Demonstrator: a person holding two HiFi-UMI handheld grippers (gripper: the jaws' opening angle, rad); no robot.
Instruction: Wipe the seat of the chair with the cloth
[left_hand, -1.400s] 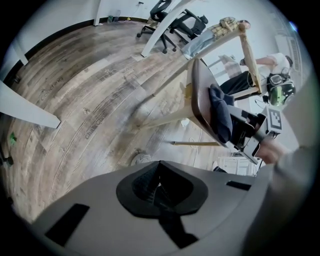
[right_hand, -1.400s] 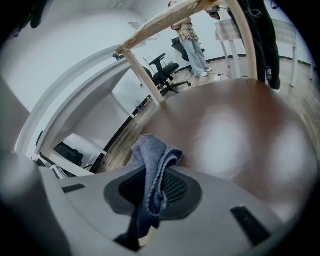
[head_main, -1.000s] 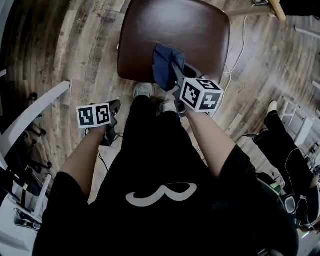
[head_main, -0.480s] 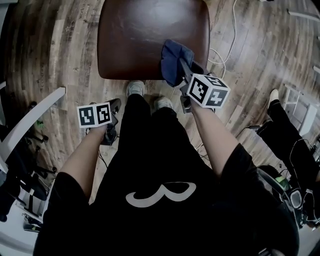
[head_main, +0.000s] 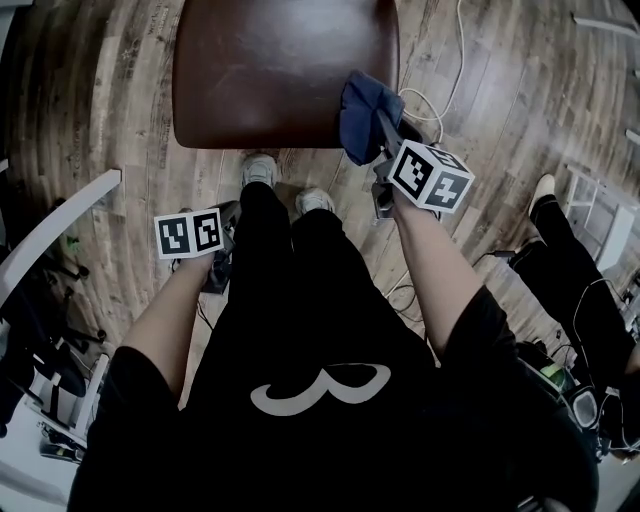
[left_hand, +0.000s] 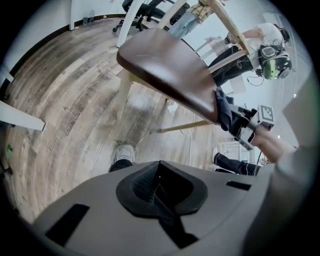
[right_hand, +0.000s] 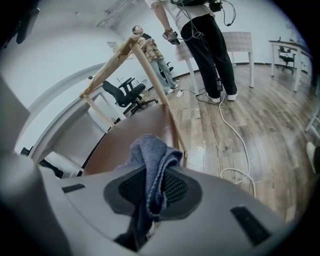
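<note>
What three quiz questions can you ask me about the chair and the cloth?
1. True or false: the left gripper holds the cloth.
2. Where is the cloth? A) in the middle of the chair seat; B) at the seat's corner, clamped in the right gripper; C) dropped far from the chair.
3. Fill in: the seat is coloured ____.
Key: 1 false, its jaws are shut on nothing; 2 B; 3 brown.

Left tongs are hanging low, jaws together, empty; right tongs are pointing forward, jaws clamping the cloth.
</note>
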